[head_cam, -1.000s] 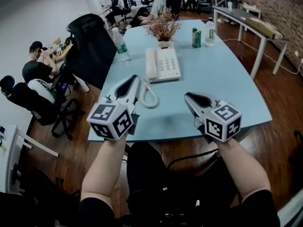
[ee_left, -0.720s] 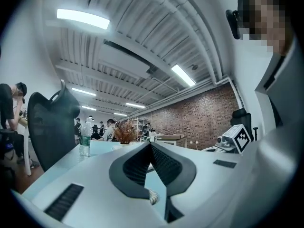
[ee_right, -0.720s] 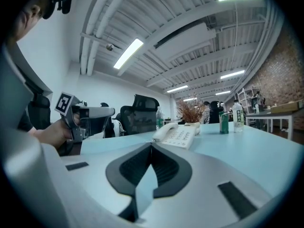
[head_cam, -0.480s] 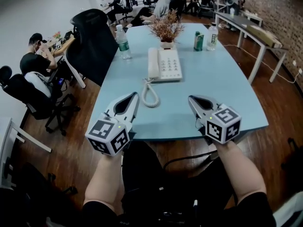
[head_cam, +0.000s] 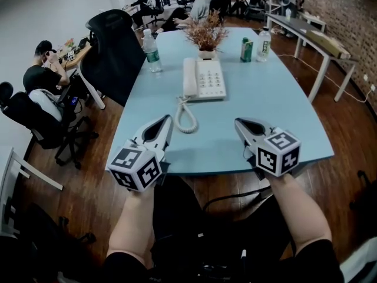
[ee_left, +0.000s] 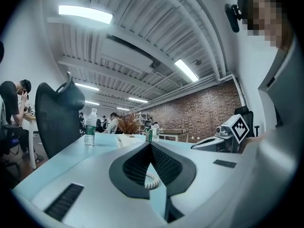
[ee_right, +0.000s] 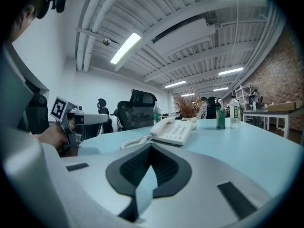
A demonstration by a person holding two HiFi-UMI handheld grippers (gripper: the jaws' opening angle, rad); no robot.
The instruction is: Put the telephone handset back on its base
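Just beyond telephone [head_cam: 203, 80], dried plant [head_cam: 205, 33] in pot [head_cam: 205, 55]

Left gripper [head_cam: 167, 120] and right gripper [head_cam: 238, 123] held forward side by side, jaws together.

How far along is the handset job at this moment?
Done, by the look of it: the handset lies in its cradle on the left side of the telephone base, with the coiled cord lying loose in front. In hand: nothing. The left tool and right tool are both shut and empty, short of the phone. Left to do: nothing visible.
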